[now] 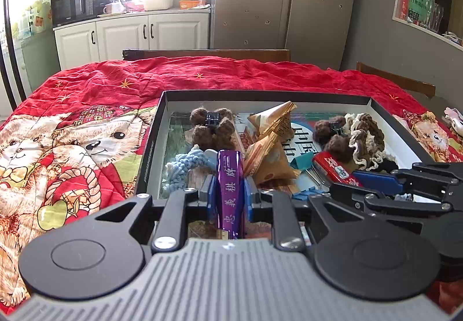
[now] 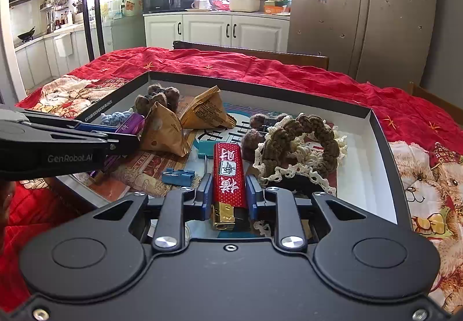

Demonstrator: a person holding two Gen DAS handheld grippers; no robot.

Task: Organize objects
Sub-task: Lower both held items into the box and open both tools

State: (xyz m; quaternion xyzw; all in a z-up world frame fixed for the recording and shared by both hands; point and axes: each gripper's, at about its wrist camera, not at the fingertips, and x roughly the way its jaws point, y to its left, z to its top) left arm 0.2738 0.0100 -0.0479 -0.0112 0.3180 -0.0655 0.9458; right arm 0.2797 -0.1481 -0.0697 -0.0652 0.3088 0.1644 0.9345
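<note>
The left tool is closed on a purple lighter, its blue fingers pressed against both long sides, the lighter running lengthwise from 6 toward 12 o'clock over the near edge of a shallow dark-rimmed box tray. The right tool is likewise clamped on a red lighter with white lettering and a gold metal end at the 6 o'clock side, held over the near part of the same tray. In the right wrist view the left tool appears at 9 o'clock, with the purple lighter poking out past its fingers. The tray sits on a bench covered by a red teddy-bear cloth. Inside the tray, two brown paper pyramid packets lie around the middle; at 11 o'clock of them is a brown pom-pom hair clip, and a light blue knitted piece lies toward 9 o'clock just beside the purple lighter. A second brown pom-pom clip sits beyond the red lighter, touching a brown and cream crocheted scrunchie at 2 o'clock of that lighter. A blue clip lies on the tray floor at 9 o'clock of the red lighter, close to it.
</note>
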